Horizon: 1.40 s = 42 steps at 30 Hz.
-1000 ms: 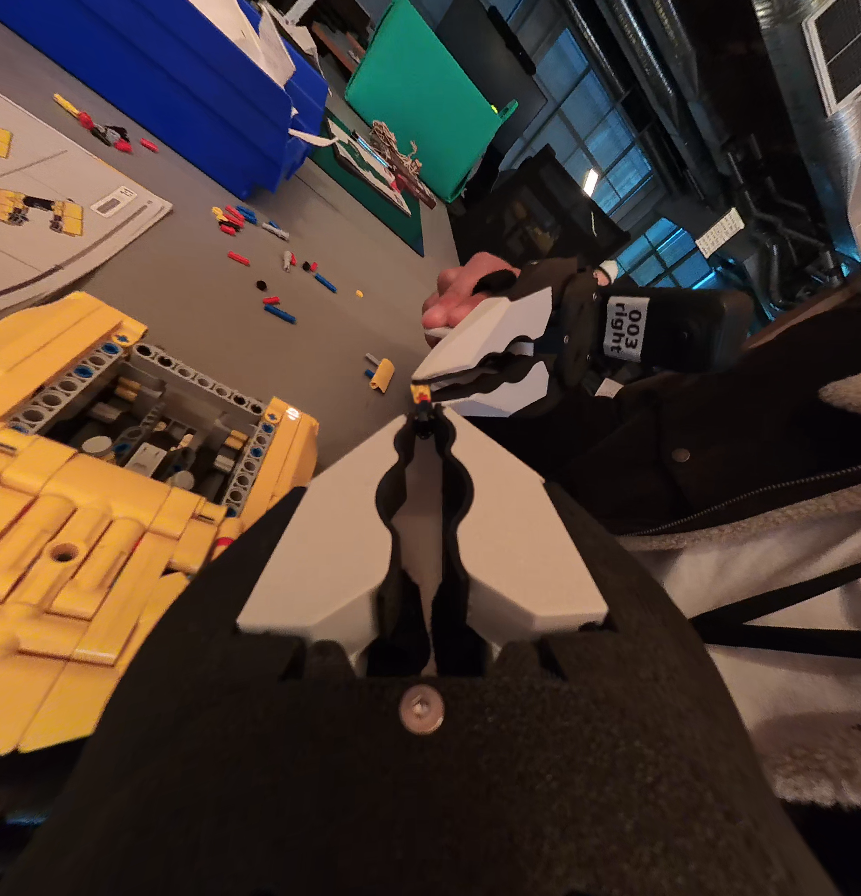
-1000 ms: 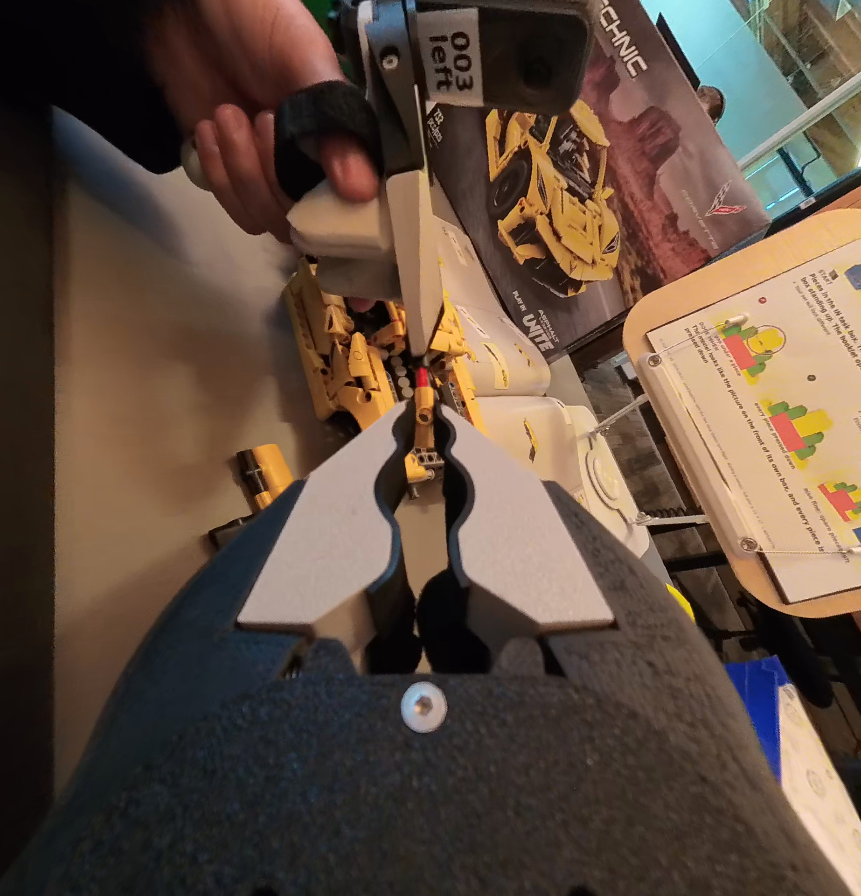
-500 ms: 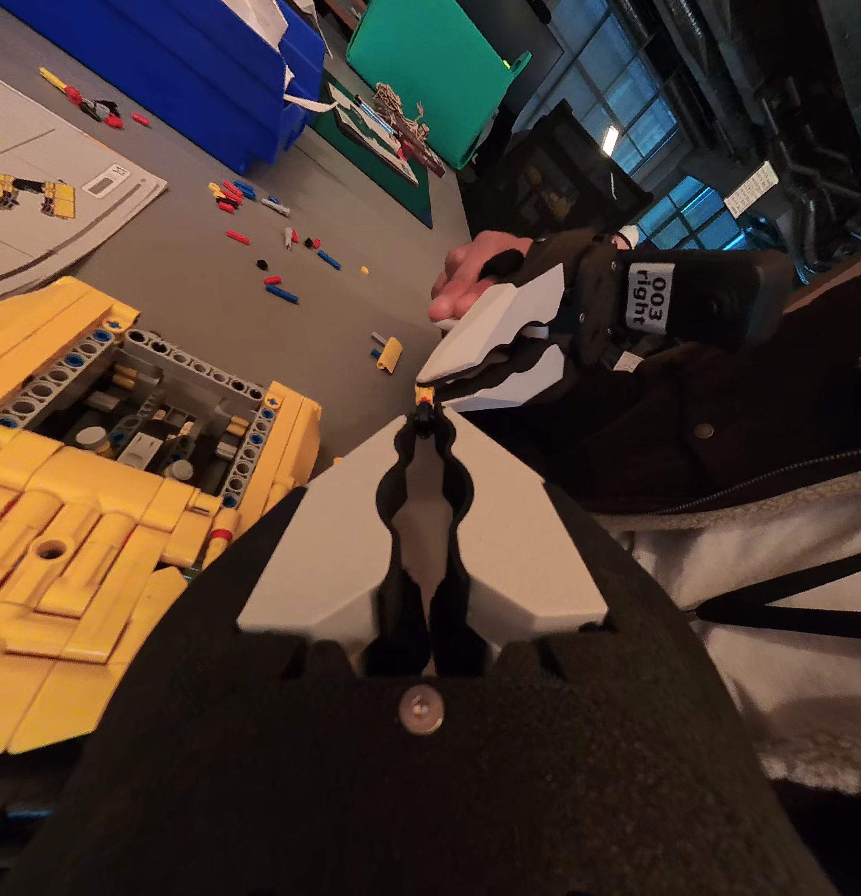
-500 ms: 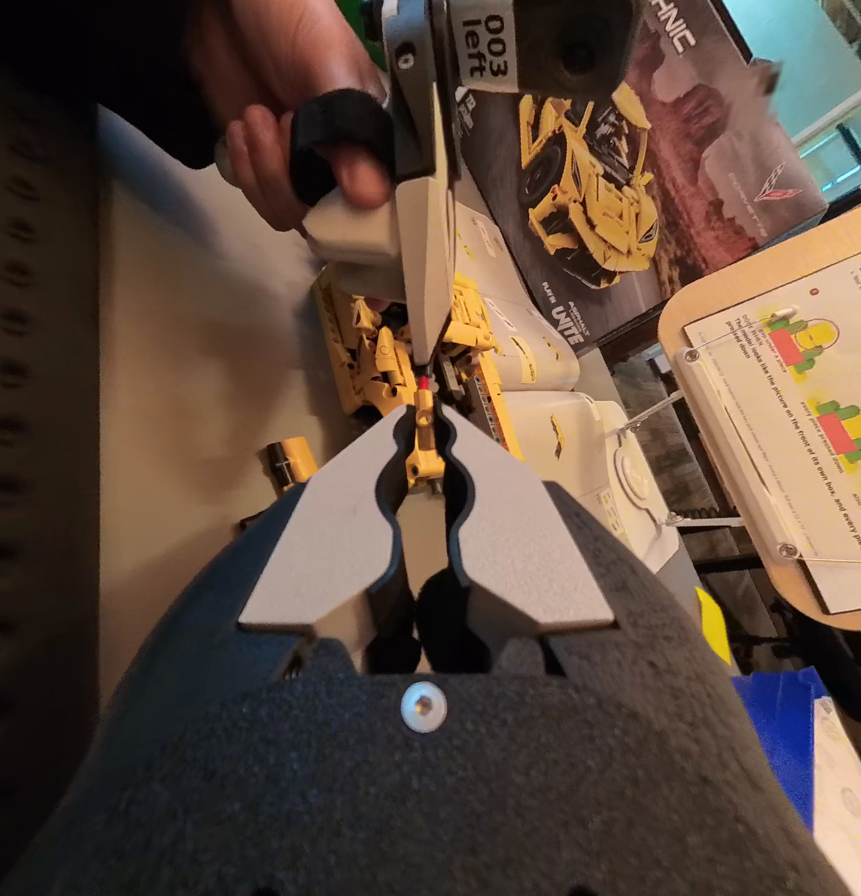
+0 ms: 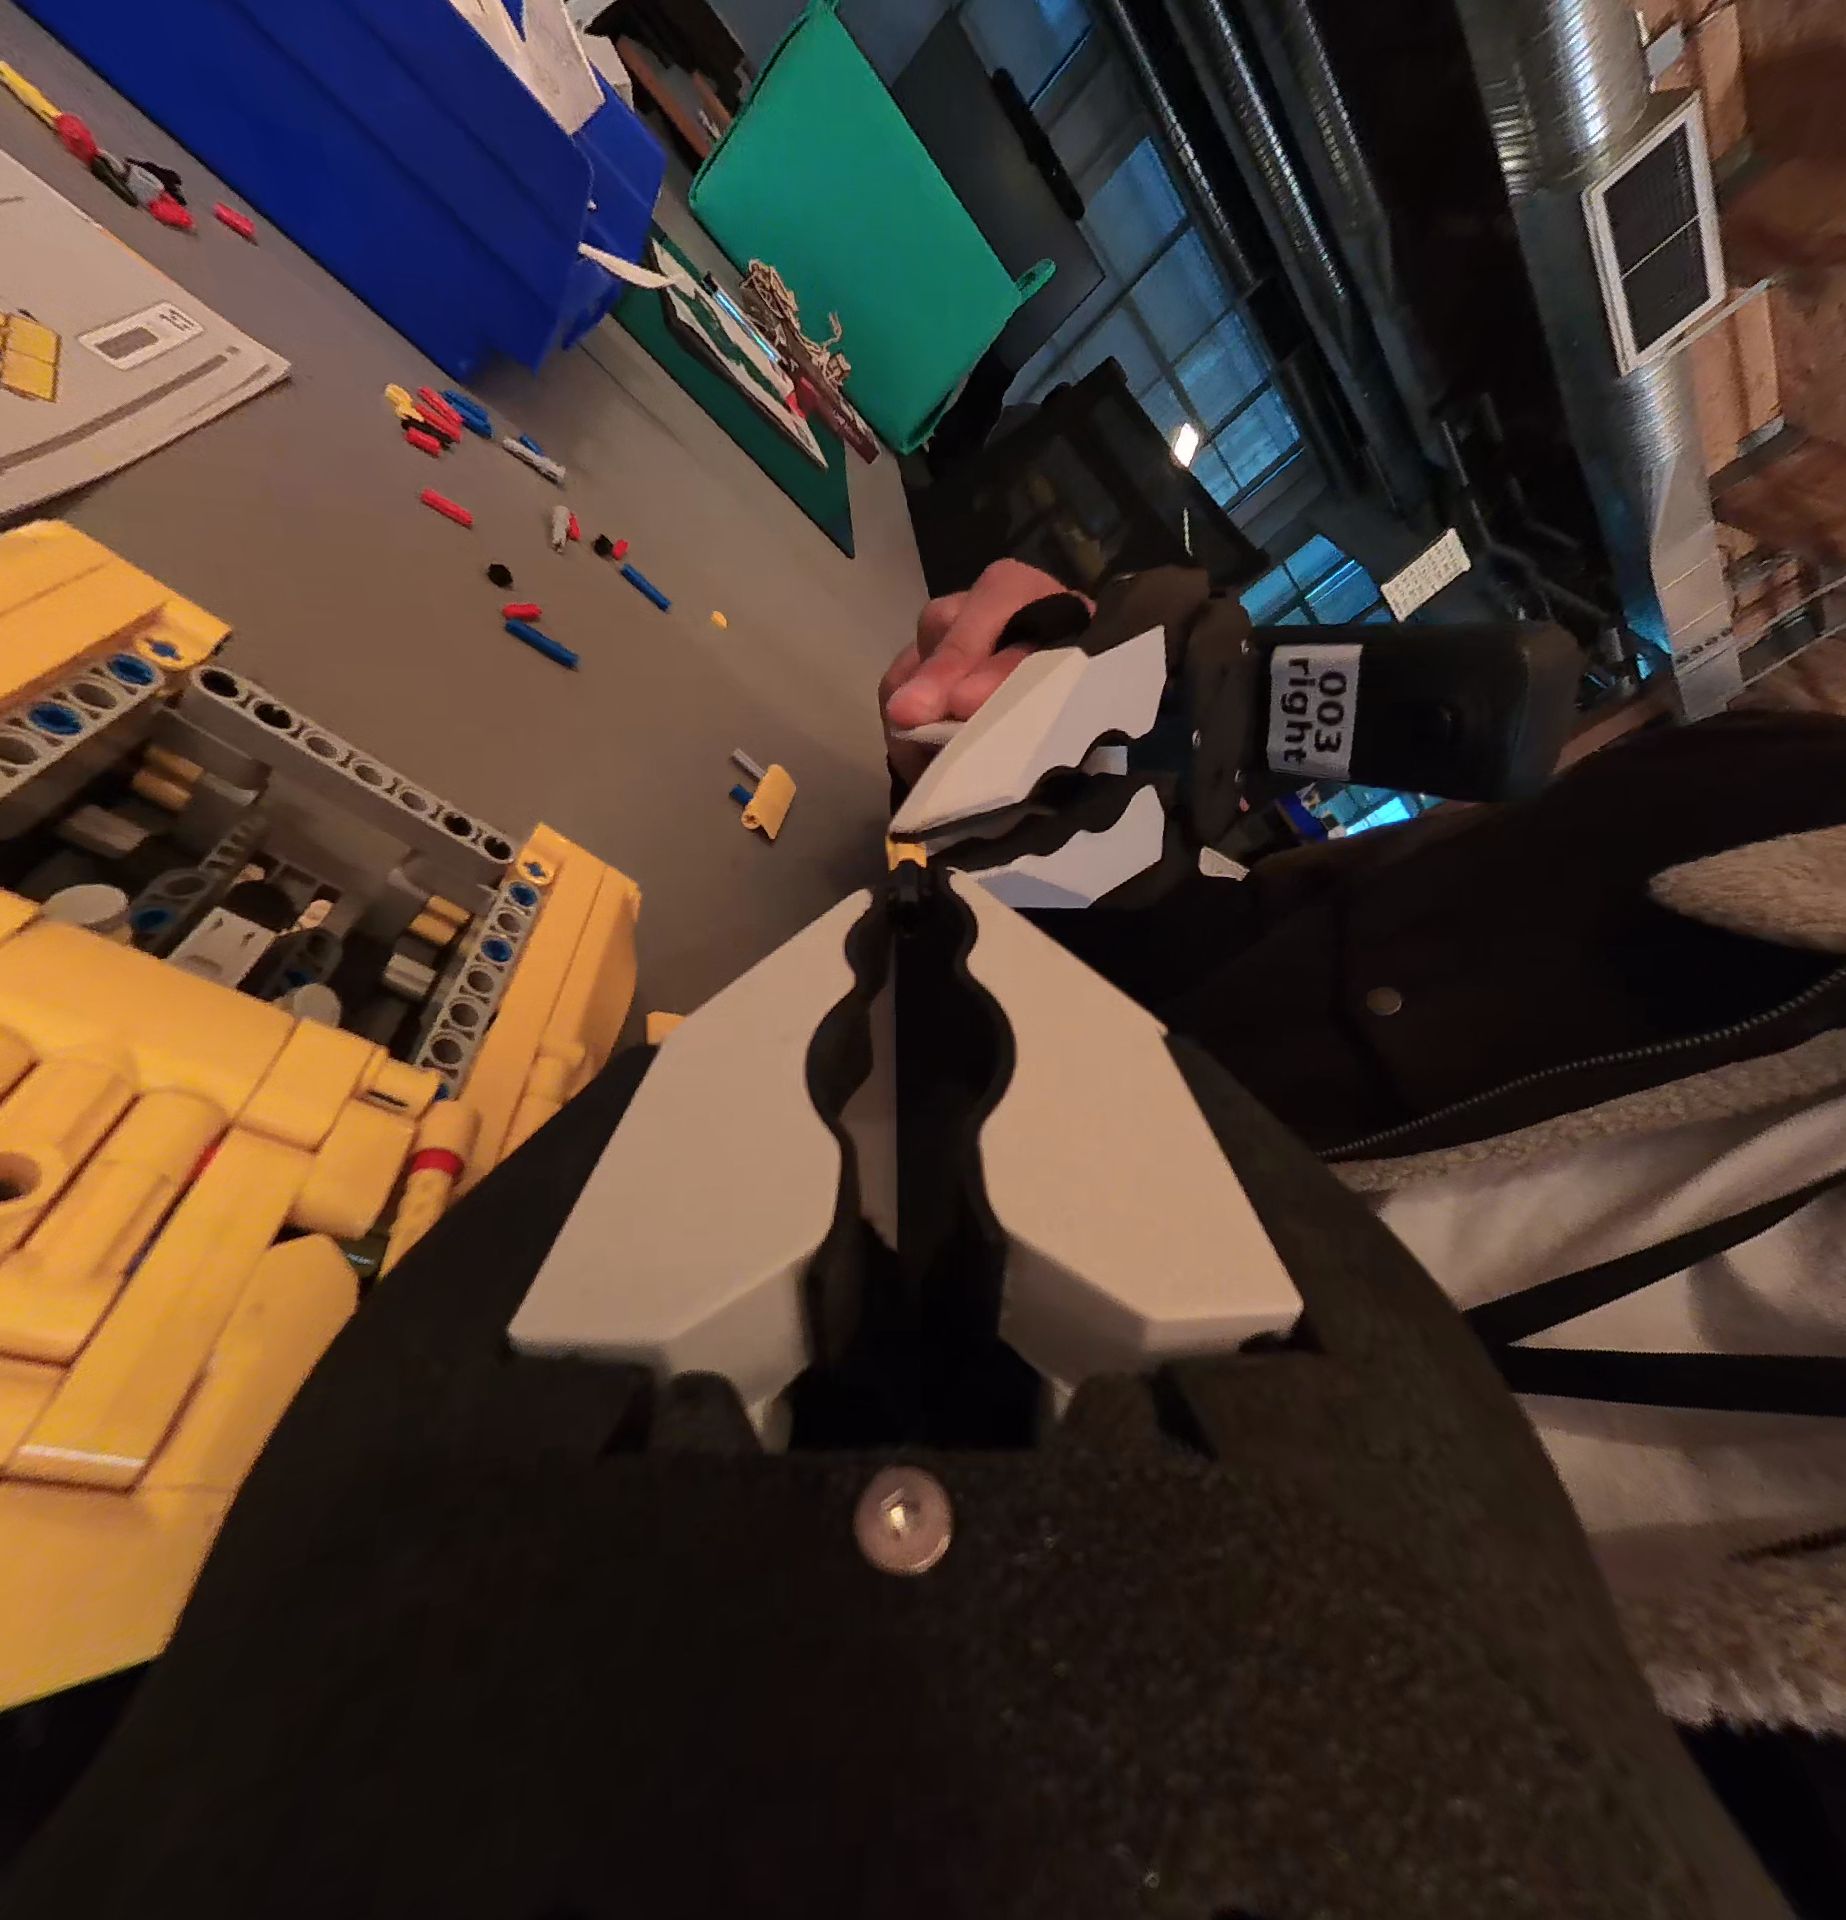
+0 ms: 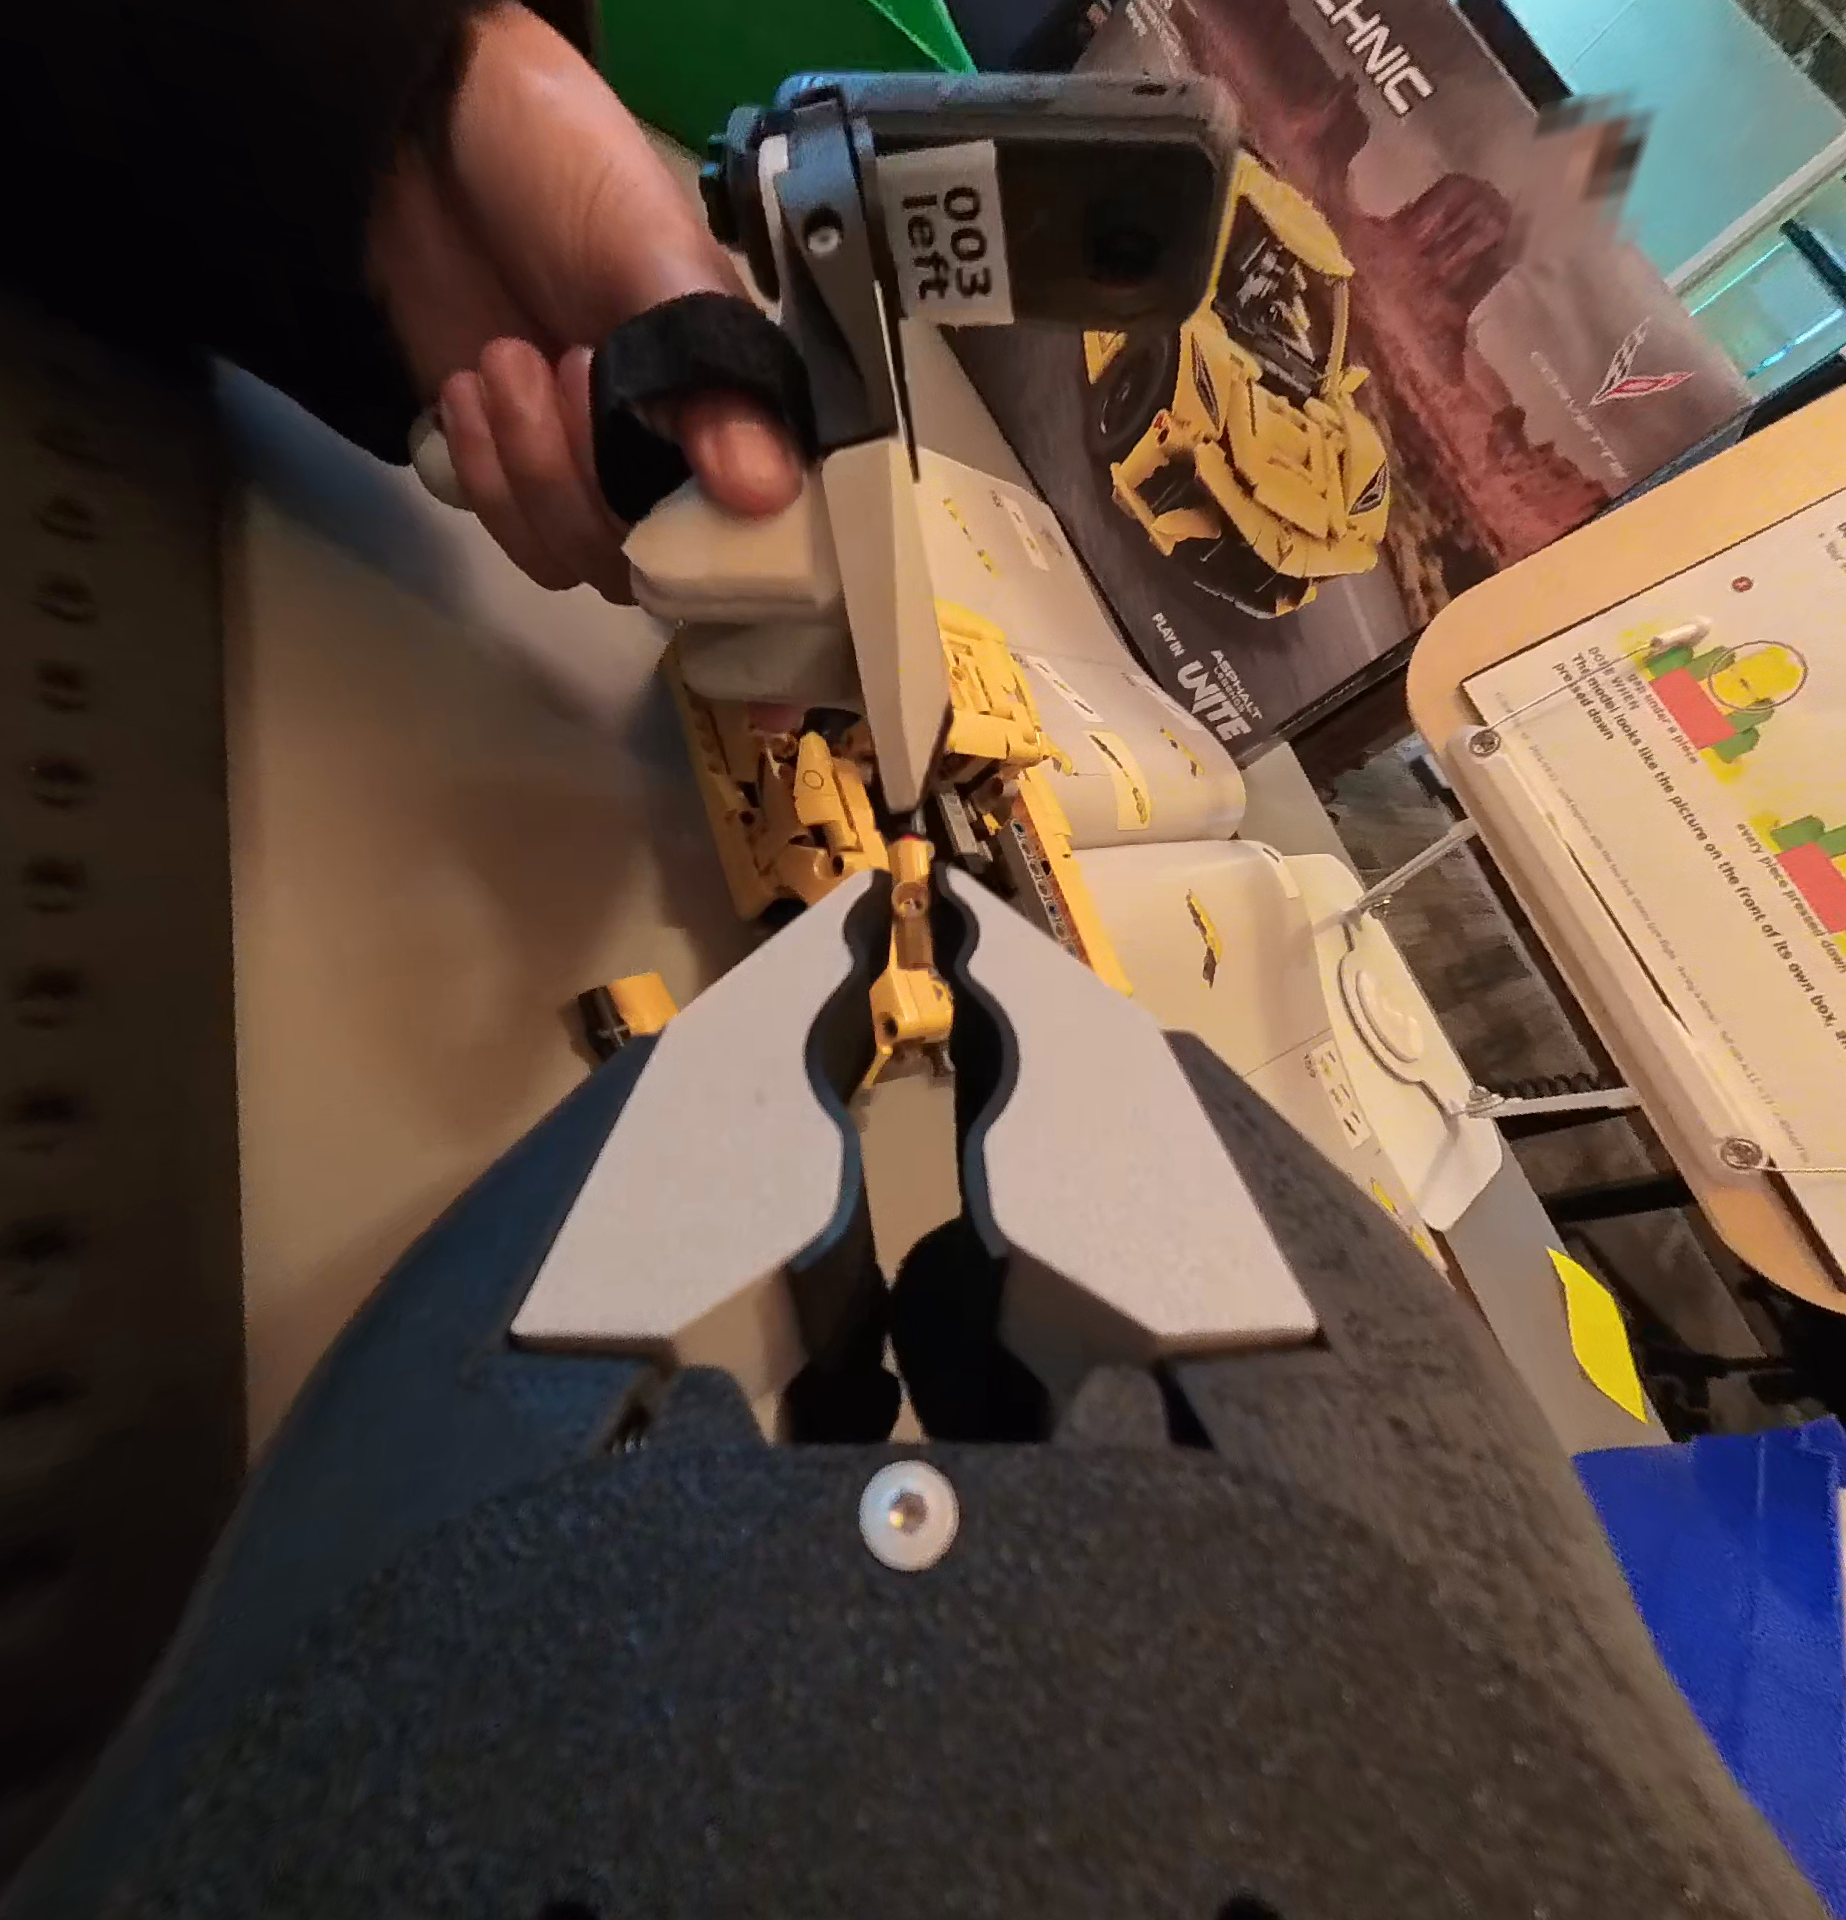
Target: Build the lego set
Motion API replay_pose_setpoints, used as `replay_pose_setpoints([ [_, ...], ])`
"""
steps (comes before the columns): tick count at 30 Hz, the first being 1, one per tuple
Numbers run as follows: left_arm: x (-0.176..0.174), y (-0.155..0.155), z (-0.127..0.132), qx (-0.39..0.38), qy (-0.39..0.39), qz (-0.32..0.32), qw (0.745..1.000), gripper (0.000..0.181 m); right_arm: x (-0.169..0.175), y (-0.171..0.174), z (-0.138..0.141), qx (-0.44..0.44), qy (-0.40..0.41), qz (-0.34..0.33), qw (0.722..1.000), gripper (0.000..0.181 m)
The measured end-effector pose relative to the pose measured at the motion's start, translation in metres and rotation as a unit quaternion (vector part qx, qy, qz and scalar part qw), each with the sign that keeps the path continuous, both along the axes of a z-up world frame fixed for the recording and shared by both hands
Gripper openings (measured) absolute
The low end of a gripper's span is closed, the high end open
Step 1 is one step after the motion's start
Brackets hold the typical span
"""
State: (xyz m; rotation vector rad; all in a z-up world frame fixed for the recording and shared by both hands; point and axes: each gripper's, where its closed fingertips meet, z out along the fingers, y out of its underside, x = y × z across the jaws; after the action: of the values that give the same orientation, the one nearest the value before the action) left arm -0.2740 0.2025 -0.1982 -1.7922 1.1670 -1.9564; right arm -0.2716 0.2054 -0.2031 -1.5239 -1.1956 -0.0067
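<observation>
Grippers meet tip to tip: right gripper point(image 6: 906, 904) clamps a yellow piece point(image 6: 911, 987); left gripper point(image 5: 906, 891), white-labelled, pinches a small pin point(image 6: 906, 834). Printed set box point(image 6: 1418, 343) shows upper right, right view only.

Right tool point(image 6: 906, 896) clamps a yellow lego piece point(image 6: 914, 987) meeting left tool point(image 6: 903, 800).

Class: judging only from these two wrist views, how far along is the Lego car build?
Done: the yellow car body is largely assembled, its grey frame still open. In hand: the right gripper grips a small yellow sub-assembly, and the left gripper meets its tip. Left: loose pins lie unused on the table.
</observation>
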Motion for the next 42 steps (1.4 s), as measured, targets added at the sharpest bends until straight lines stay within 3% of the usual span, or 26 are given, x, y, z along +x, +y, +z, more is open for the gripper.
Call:
replay_pose_setpoints([
  [6, -0.001, 0.001, 0.003, 0.017, 0.005, 0.0, 1.0, 0.007, -0.001, 0.001, 0.003, 0.0, 0.044, 0.007, 0.999, 0.007],
  [25, 0.002, -0.001, -0.009, 0.071, 0.029, 0.009, 0.997, 0.007, 0.001, 0.003, -0.012, 0.01, -0.05, -0.017, 0.999, 0.006],
  [31, 0.001, -0.001, -0.009, 0.087, 0.029, 0.012, 0.996, 0.006, -0.001, 0.005, -0.012, 0.002, -0.042, -0.022, 0.999, 0.006],
  [36, 0.002, 0.005, -0.004, 0.114, 0.029, 0.028, 0.993, 0.007, 0.001, 0.01, -0.006, -0.067, 0.079, -0.021, 0.994, 0.01],
  [37, 0.001, 0.009, -0.003, 0.128, 0.029, 0.041, 0.991, 0.007, 0.006, 0.013, -0.003, -0.077, 0.117, -0.03, 0.99, 0.018],
  [39, -0.002, 0.025, 0.005, 0.151, 0.017, 0.083, 0.985, 0.007, 0.031, 0.027, 0.005, -0.093, 0.179, -0.078, 0.976, 0.035],
  [42, -0.014, 0.05, 0.027, 0.147, -0.027, 0.147, 0.978, 0.007, 0.081, 0.049, 0.007, -0.145, 0.295, -0.169, 0.929, 0.036],
])
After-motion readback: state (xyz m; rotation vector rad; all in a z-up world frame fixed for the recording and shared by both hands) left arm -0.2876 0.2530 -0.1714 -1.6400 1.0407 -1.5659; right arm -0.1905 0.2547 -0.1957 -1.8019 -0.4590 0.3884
